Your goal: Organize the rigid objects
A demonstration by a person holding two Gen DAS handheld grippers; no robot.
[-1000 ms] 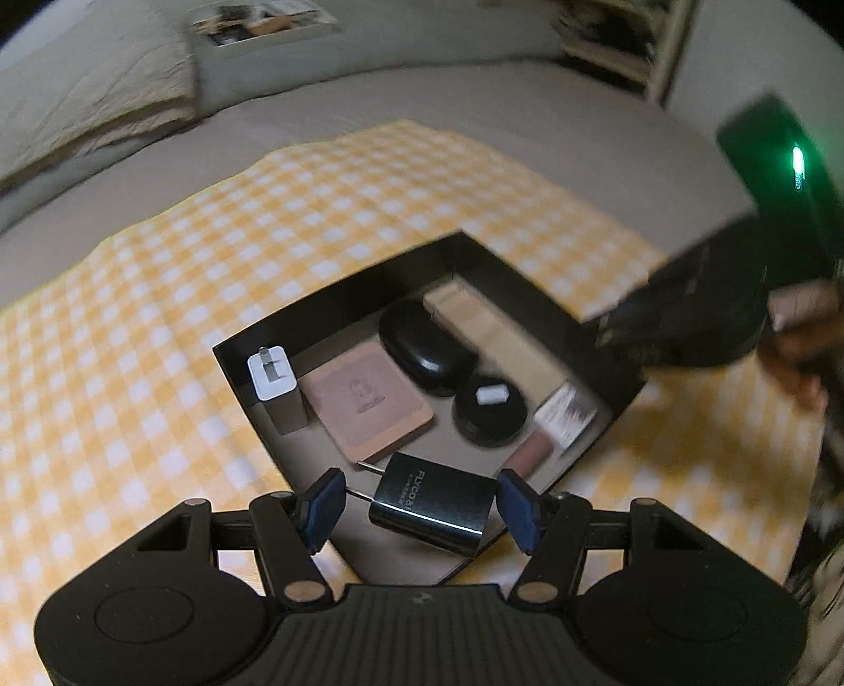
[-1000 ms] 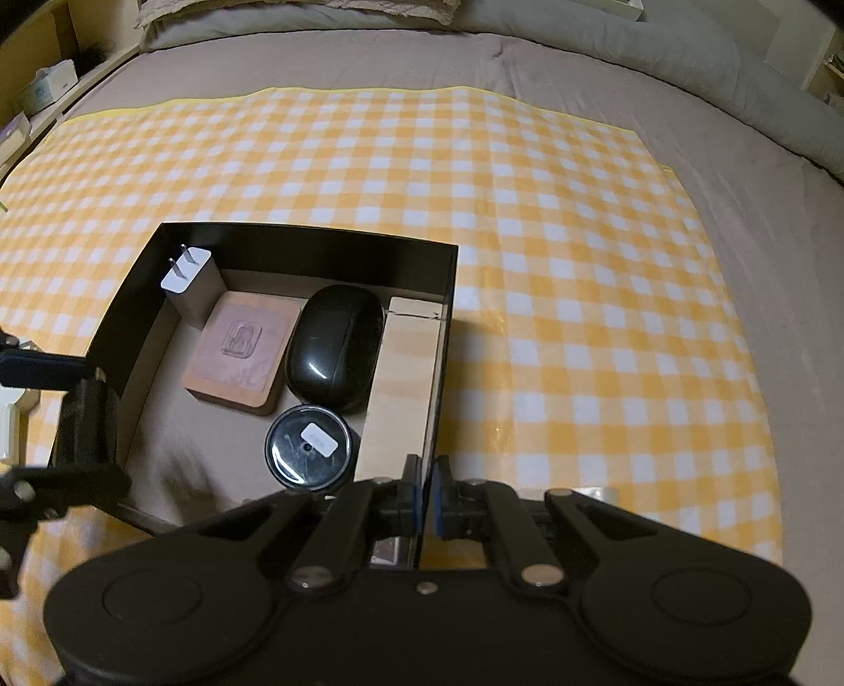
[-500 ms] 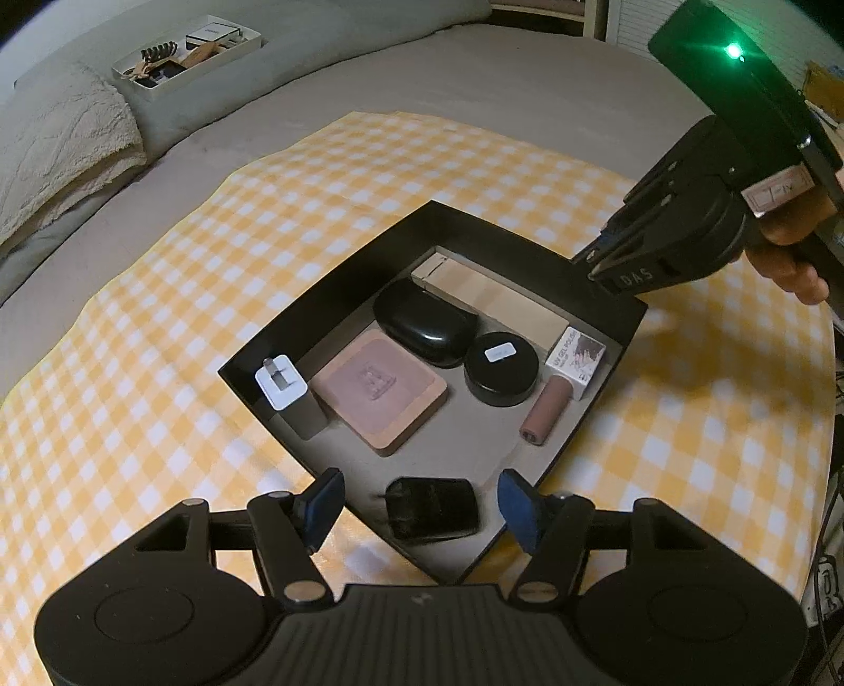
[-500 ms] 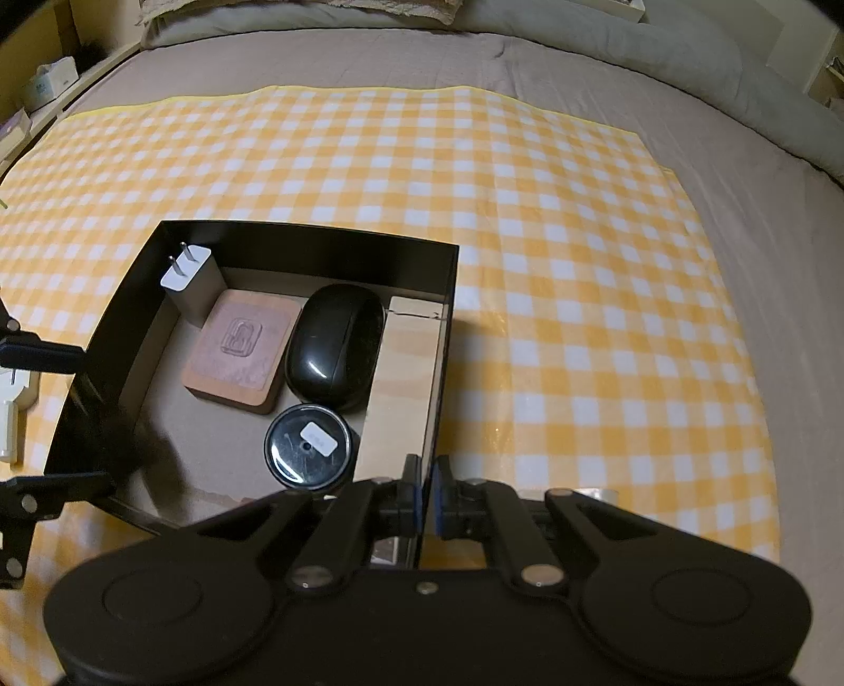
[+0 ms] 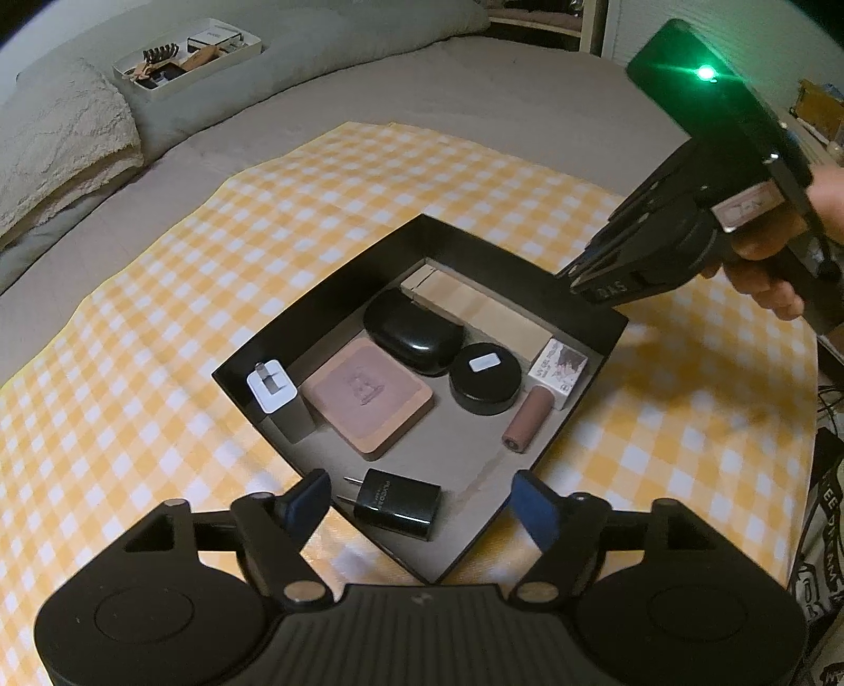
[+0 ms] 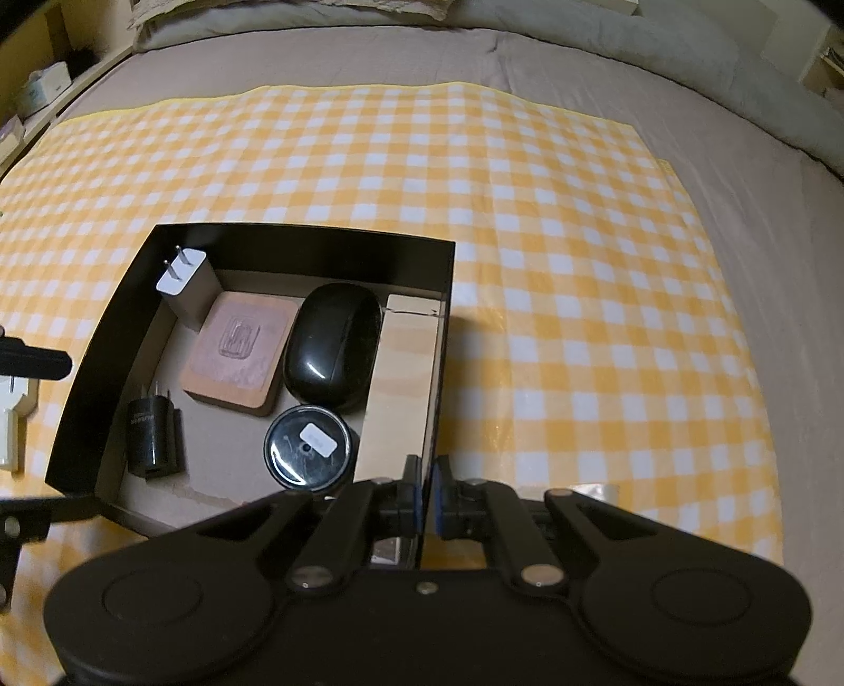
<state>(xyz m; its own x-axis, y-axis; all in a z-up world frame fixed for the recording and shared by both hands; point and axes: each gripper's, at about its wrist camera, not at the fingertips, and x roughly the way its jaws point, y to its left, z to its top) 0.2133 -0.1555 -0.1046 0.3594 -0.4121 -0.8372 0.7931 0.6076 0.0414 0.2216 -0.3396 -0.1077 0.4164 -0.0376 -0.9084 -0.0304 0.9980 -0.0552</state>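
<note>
A black open box point(image 5: 327, 295) point(image 6: 295, 237) sits on the yellow checked cloth. A black charger point(image 5: 396, 504) point(image 6: 153, 435) lies in its near corner. My left gripper point(image 5: 422, 504) is open and empty, raised just above and behind that charger. My right gripper point(image 6: 426, 483) point(image 5: 575, 282) is shut on the box's side wall point(image 6: 440, 369). Also inside are a white plug point(image 5: 270, 390), a pink square pad point(image 5: 366, 396), a black oval case point(image 5: 414, 332), a round black tin point(image 5: 485, 377), a wooden block point(image 5: 485, 311), a brown cylinder point(image 5: 525, 425) and a small printed carton point(image 5: 559, 372).
The cloth point(image 6: 554, 264) lies on a grey bed point(image 5: 422, 89). A white tray of small items point(image 5: 184, 50) sits far back by a pillow point(image 5: 58, 153). A cream object point(image 6: 13, 417) lies on the cloth left of the box.
My left gripper let the black charger go into the box's near corner and drew back and up, open. My right gripper stayed shut on the box wall.
</note>
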